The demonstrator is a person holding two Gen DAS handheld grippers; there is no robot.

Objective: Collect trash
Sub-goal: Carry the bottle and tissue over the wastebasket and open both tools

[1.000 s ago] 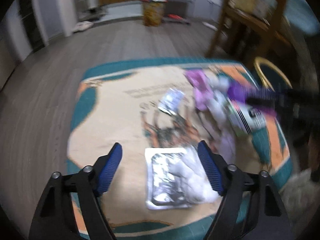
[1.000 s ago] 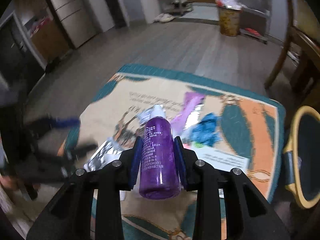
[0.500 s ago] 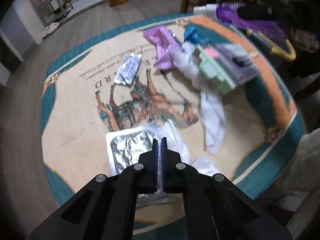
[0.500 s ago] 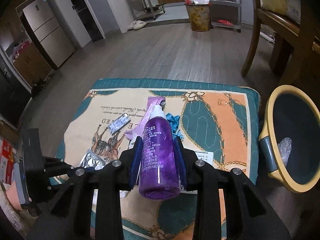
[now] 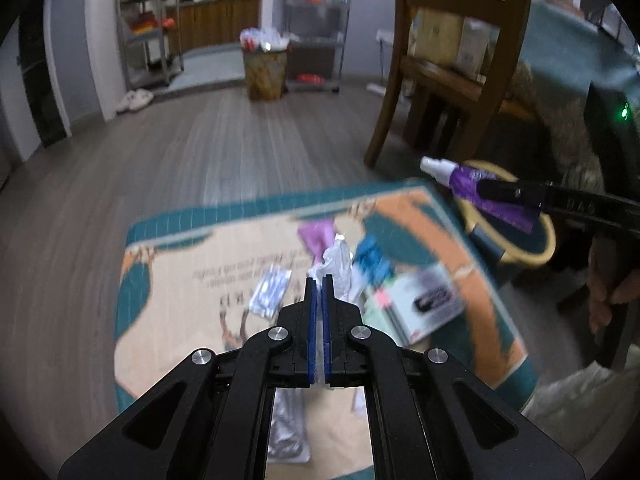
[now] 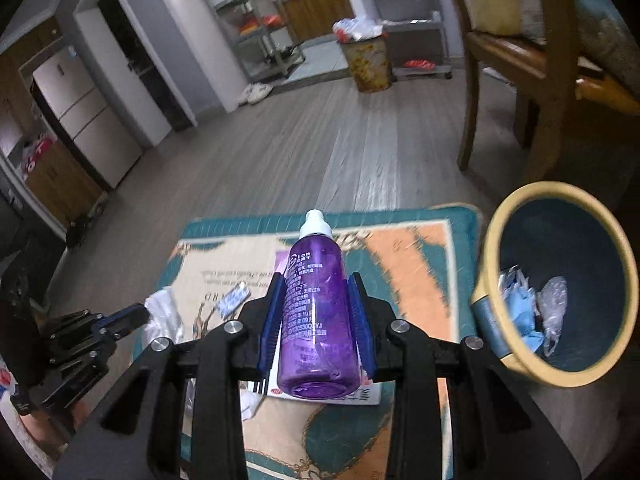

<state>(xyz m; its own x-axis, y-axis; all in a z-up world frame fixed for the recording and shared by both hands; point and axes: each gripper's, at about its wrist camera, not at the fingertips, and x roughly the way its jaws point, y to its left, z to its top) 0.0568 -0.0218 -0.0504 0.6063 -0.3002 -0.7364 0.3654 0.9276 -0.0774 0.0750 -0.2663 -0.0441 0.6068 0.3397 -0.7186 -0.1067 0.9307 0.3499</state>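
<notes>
The right gripper (image 6: 316, 312) points slantwise down, its jaws squeezing a see-through purple plastic spray bottle with a white cap (image 6: 316, 312) by the sides, cap pointing away. It hangs over the teal and orange patterned rug (image 6: 412, 256), just beside the round yellow-rimmed dark bin (image 6: 492, 248). The left gripper (image 5: 319, 280) also tilts down, jaws pinched tight on a crinkly silver-white wrapper (image 5: 338, 260) lifted above the rug.
</notes>
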